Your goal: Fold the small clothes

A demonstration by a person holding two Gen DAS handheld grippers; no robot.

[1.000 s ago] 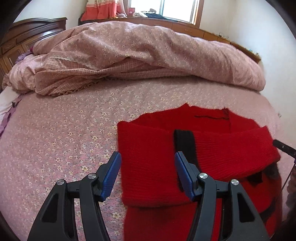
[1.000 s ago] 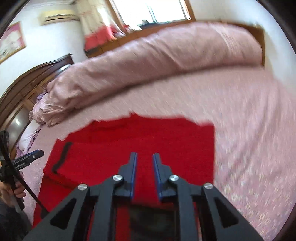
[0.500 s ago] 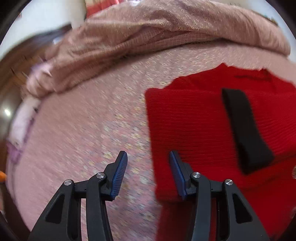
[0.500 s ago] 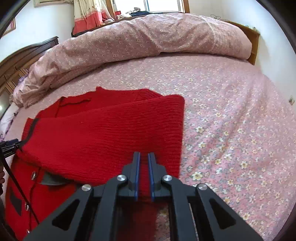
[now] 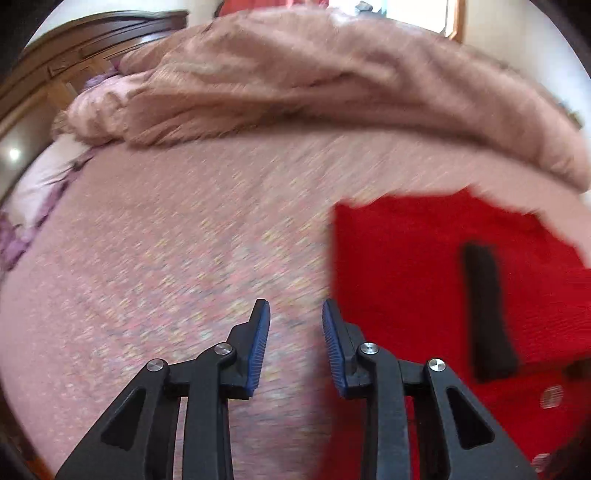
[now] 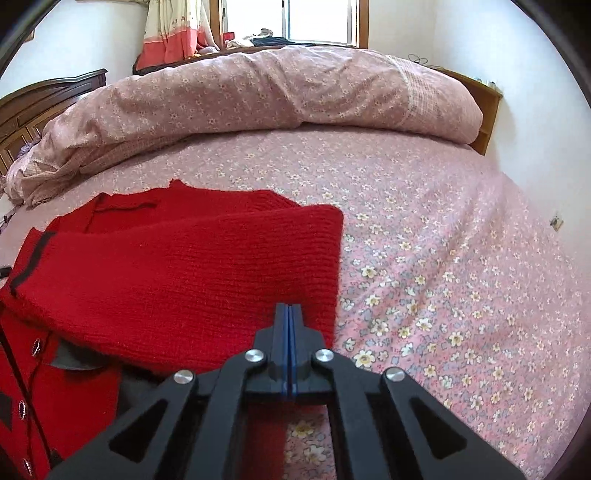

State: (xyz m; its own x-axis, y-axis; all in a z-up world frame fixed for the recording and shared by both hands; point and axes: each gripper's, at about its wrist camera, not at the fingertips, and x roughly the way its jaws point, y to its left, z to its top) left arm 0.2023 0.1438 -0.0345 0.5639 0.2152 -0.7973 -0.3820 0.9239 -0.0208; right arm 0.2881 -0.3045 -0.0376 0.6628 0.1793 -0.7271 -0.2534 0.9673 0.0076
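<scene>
Lies flat on the flowered bedsheet (image 6: 443,258), the red knitted cardigan (image 6: 177,280), both sleeves already folded across the chest, black cuff (image 5: 487,310) on top, buttoned front nearest the camera. Takes up the near part of the bed, well short of the rolled pink quilt (image 6: 258,96) along the far side.

Right gripper (image 6: 290,308): pads pressed together over the lower right corner of the folded sleeve layer, against a narrow gap a second ago. Whether a thin edge of knit is pinched between the pads cannot be told; no red shows in the seam (hidden behind the jaws themselves, if there at all).

Left gripper (image 5: 295,314): jaws closing, clearly narrower than a second ago, and shifted sideways off the garment. Straddled the sleeve then; now only bedsheet between the pads, the cardigan's left edge just beside the right-hand pad. Much motion blur in this view, so fine detail unreliable.

Meaning for the task, as a judgement: sleeve folds finished, the two grippers now settling at the cardigan's left and right edges, probably for the lengthwise fold of hem toward collar. Left side not yet on cloth; a close here catches nothing but sheet. Hardwood headboard (image 6: 48,96) and curtained window (image 6: 317,22) beyond, unaffected.
</scene>
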